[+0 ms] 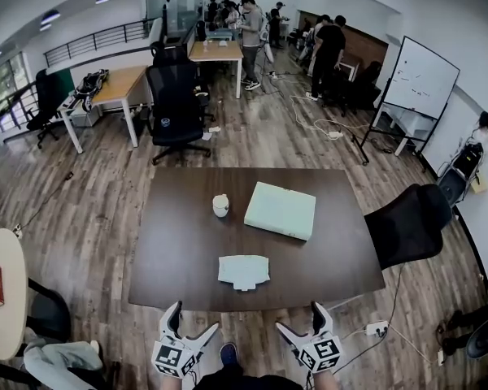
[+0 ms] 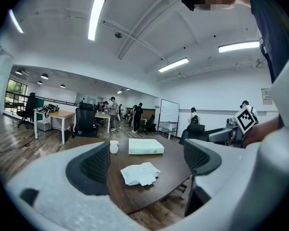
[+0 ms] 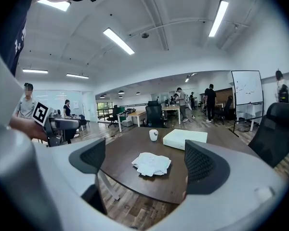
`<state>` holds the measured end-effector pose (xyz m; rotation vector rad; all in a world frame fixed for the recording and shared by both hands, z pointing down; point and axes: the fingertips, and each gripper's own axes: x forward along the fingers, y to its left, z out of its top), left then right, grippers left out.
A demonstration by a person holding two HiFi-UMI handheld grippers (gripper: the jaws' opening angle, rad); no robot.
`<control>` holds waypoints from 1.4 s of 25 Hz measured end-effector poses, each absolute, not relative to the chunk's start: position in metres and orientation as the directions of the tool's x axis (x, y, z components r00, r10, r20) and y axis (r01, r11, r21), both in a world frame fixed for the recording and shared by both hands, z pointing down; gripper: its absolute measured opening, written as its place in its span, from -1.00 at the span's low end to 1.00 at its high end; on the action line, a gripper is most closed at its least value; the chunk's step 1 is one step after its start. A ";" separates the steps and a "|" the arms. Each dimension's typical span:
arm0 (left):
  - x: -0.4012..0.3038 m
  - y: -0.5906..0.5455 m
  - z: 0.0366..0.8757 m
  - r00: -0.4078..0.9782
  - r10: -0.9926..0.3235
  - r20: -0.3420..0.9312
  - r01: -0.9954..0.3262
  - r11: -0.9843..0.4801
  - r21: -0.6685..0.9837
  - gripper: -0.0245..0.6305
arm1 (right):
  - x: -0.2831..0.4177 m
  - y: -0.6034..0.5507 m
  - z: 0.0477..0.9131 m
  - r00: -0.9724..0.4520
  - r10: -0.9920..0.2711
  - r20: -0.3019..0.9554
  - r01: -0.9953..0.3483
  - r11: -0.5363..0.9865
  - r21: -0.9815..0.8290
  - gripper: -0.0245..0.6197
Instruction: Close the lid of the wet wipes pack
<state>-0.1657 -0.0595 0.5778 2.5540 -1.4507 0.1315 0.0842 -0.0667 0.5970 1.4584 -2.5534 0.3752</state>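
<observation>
Wet wipes pack (image 1: 243,270) lies centre on the brown table (image 1: 179,242), close to its near edge. Farther back: white cup (image 1: 220,205) left, flat white box (image 1: 281,210) right, both apart from the pack. Left gripper (image 1: 191,323) and right gripper (image 1: 301,322) sit off the near edge, jaws apart and gripping nothing.

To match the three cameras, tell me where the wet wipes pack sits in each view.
Head view: wet wipes pack lower centre, near the front edge of the table.
Left gripper view: the pack lower centre.
Right gripper view: the pack just below centre.
Shared landmark: white cup beyond it, left of the pale box.
</observation>
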 end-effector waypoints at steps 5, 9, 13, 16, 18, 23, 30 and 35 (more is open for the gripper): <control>-0.178 -0.103 0.577 0.546 -0.820 0.173 -0.838 -0.532 0.123 0.52 | 0.064 -0.104 0.598 -0.494 -0.824 0.278 -0.869 0.481 -0.117 0.71; -0.178 -0.121 0.576 0.554 -0.812 0.184 -0.832 -0.539 0.127 0.52 | 0.060 -0.124 0.598 -0.504 -0.810 0.300 -0.859 0.506 -0.077 0.70; -0.172 -0.135 0.586 0.551 -0.810 0.203 -0.835 -0.530 0.150 0.52 | 0.063 -0.146 0.597 -0.521 -0.801 0.295 -0.848 0.524 -0.074 0.70; -0.164 -0.147 0.588 0.539 -0.816 0.208 -0.842 -0.521 0.139 0.52 | 0.065 -0.160 0.601 -0.545 -0.785 0.296 -0.833 0.548 -0.081 0.67; -0.159 -0.157 0.589 0.524 -0.827 0.206 -0.852 -0.507 0.132 0.52 | 0.067 -0.170 0.606 -0.566 -0.769 0.295 -0.818 0.570 -0.083 0.66; -0.137 -0.176 0.585 0.475 -0.857 0.200 -0.880 -0.461 0.113 0.52 | 0.082 -0.189 0.619 -0.624 -0.715 0.315 -0.767 0.637 -0.072 0.66; -0.115 -0.188 0.598 0.426 -0.878 0.219 -0.905 -0.412 0.108 0.52 | 0.098 -0.212 0.630 -0.680 -0.666 0.307 -0.716 0.693 -0.083 0.66; -0.110 -0.198 0.604 0.408 -0.884 0.230 -0.913 -0.394 0.106 0.52 | 0.094 -0.224 0.639 -0.710 -0.630 0.315 -0.684 0.723 -0.097 0.65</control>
